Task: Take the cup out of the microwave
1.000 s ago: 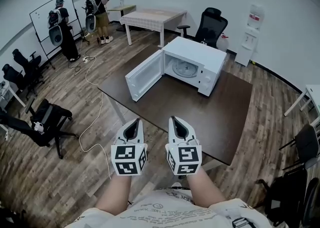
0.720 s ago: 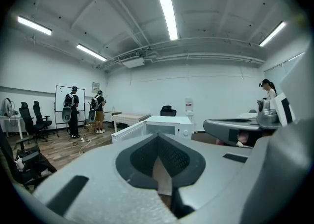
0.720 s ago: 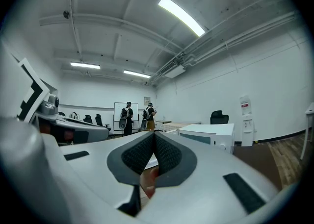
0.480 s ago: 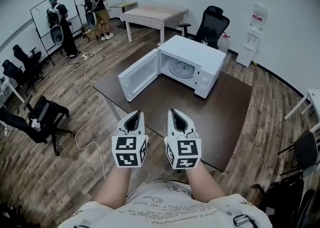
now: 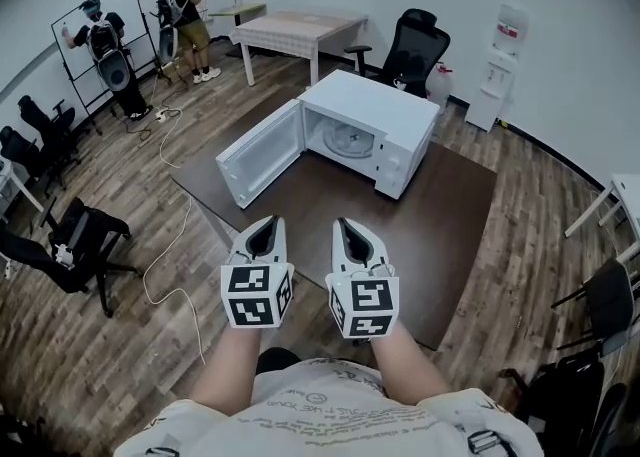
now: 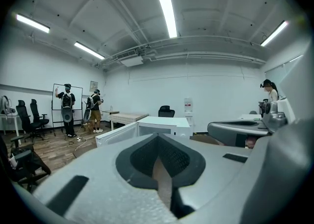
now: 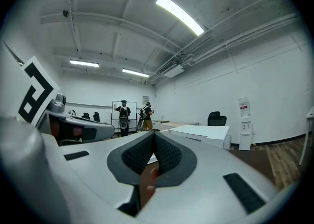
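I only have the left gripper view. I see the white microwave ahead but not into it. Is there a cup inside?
Observer: From the head view, the microwave has its door wide open. Only the glass turntable shows inside, and there is no cup on the part I can see.
Operator: And my other hand?
Observer: The right claw is shut with nothing in it.
Operator: How far out are we?
Observer: The left claw and the right one are side by side, well short of the microwave, at the near edge of the brown table.
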`<state>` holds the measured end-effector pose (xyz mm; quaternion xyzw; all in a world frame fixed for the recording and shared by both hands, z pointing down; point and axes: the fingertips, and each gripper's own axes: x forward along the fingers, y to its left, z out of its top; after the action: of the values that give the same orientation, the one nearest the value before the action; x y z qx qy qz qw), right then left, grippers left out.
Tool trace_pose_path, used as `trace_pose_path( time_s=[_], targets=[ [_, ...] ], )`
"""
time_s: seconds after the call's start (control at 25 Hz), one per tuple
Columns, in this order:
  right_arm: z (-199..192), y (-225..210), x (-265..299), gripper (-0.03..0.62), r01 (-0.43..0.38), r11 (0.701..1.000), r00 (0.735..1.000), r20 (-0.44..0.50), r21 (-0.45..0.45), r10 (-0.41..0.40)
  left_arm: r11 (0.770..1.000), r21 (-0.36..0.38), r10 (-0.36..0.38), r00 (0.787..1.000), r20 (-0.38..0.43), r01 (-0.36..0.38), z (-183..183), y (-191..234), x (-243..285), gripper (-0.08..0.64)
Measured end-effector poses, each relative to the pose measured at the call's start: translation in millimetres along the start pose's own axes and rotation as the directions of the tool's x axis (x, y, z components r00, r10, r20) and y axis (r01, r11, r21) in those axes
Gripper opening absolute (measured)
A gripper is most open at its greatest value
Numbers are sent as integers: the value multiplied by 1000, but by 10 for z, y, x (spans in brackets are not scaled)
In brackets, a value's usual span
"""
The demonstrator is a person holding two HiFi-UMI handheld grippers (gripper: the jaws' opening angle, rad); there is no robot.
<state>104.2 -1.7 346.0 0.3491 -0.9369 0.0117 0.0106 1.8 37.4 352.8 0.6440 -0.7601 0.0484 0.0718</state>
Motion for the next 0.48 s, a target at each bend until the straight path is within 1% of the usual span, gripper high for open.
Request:
trace_pose_path(
  time_s=[0.2,0.48],
  targets=[
    [-68,-186,4,11,32,999,999,-15,20,-31,1000,6,-30,1000,-4,30,63,-67,193,8],
    [-76,-347,201,11,87,996,996,-14,14,-87,997,28,-66,998,4,65,118,-33,437,8]
  ],
)
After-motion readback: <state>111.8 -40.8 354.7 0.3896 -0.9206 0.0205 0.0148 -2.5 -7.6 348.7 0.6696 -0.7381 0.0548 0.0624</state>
